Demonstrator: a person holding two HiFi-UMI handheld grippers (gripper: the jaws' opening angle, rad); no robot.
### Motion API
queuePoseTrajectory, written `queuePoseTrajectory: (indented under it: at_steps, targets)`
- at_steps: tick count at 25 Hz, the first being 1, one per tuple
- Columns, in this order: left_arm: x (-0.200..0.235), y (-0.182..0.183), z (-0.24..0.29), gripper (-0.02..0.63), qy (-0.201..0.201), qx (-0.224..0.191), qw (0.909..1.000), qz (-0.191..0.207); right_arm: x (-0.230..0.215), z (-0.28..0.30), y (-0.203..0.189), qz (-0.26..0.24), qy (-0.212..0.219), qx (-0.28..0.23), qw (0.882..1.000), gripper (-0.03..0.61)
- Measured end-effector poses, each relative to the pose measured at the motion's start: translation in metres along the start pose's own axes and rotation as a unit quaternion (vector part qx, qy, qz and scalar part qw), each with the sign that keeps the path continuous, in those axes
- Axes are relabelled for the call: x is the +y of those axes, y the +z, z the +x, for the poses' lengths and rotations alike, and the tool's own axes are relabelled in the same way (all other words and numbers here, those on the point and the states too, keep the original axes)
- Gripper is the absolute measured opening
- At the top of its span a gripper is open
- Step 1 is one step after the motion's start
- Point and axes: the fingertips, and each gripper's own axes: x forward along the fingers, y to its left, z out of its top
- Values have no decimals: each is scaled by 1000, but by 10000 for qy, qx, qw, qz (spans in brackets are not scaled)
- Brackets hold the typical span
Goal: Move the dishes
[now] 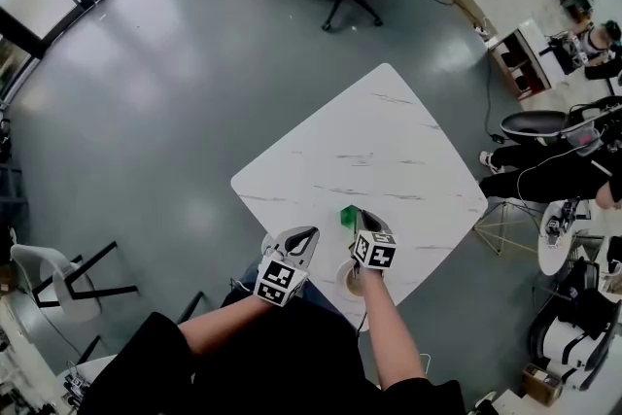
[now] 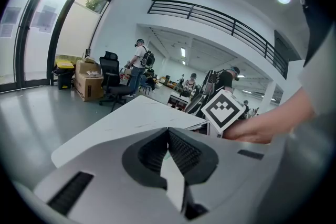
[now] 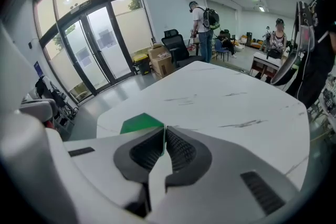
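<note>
At the worktop's (image 1: 389, 146) nearest corner, a round white dish (image 1: 343, 288) lies partly hidden under the back of the right claw (image 1: 362, 215). That claw is closed on nothing. Its tips point away from the dish and sit just beside a small green block (image 1: 349, 216). The left claw (image 1: 309, 234) is closed and empty too, by the near left edge.
</note>
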Motion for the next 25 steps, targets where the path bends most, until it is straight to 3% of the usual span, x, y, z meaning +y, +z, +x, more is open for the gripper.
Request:
queuePoseTrajectory:
  at_steps: [7,25]
  targets:
    - [23,11,-4,17,-6,8,10000,48,-9,32,5,553,-291,109,9980,26]
    - [22,12,-11,17,70,-44,10000,38,-7,28,4,553,-408,55,9976,41]
